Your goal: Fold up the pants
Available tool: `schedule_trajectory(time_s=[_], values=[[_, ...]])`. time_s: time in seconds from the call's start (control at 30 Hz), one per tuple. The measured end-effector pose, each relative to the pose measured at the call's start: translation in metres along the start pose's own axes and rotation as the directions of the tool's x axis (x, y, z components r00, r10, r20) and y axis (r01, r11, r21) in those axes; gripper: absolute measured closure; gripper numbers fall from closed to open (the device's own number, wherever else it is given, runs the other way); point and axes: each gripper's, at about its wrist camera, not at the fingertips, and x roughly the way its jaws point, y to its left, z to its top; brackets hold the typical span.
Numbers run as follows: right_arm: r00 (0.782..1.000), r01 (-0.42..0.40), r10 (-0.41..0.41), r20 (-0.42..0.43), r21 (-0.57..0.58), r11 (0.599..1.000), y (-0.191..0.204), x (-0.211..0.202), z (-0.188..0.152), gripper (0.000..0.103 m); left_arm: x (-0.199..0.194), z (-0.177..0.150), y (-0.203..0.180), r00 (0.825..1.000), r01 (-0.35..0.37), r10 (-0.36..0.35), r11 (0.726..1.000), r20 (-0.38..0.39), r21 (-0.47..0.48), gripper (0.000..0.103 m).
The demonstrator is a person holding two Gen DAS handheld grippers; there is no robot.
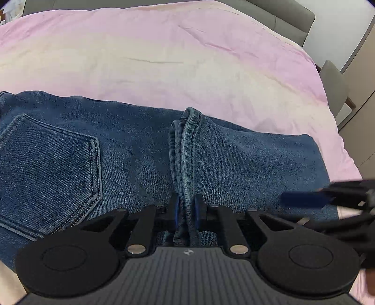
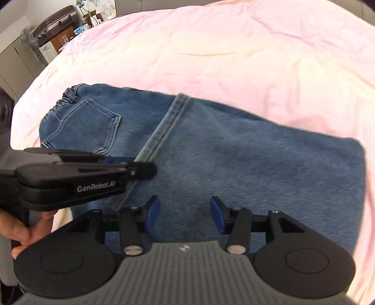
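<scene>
Blue denim pants [image 1: 131,150] lie folded on a pink bed sheet, back pocket [image 1: 54,173] up at the left. My left gripper [image 1: 185,211] is shut on the hem edge of the pant legs [image 1: 185,145], which lies folded over the seat. In the right wrist view the pants [image 2: 234,152] fill the middle, with the hem band [image 2: 166,122] running diagonally. My right gripper [image 2: 185,215] is open and empty just above the denim. The left gripper [image 2: 140,166] shows there from the side, clamped on the hem's near end.
The pink sheet [image 1: 164,58] covers the bed around the pants. A grey headboard [image 1: 281,16] and a chair [image 1: 335,89] stand at the far right. Cabinets and a fan [image 2: 28,40] are beyond the bed's left edge. A hand [image 2: 25,230] holds the left gripper.
</scene>
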Motion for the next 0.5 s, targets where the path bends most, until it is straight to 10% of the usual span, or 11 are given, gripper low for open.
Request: schedule_trajectory(time_s=[0.23, 0.5], values=[[0.968, 0.239, -0.243, 0.062, 0.058, 0.969, -0.073, -0.033, 0.018, 0.058, 0.008, 0.006, 0.012, 0.999, 0.031, -0.032, 0.998, -0.039, -0.046, 0.087], [0.963, 0.269, -0.264, -0.053, 0.159, 0.950, -0.120, 0.037, 0.027, 0.055, 0.010, -0.003, 0.031, 0.998, 0.048, -0.050, 0.997, -0.045, -0.059, 0.084]])
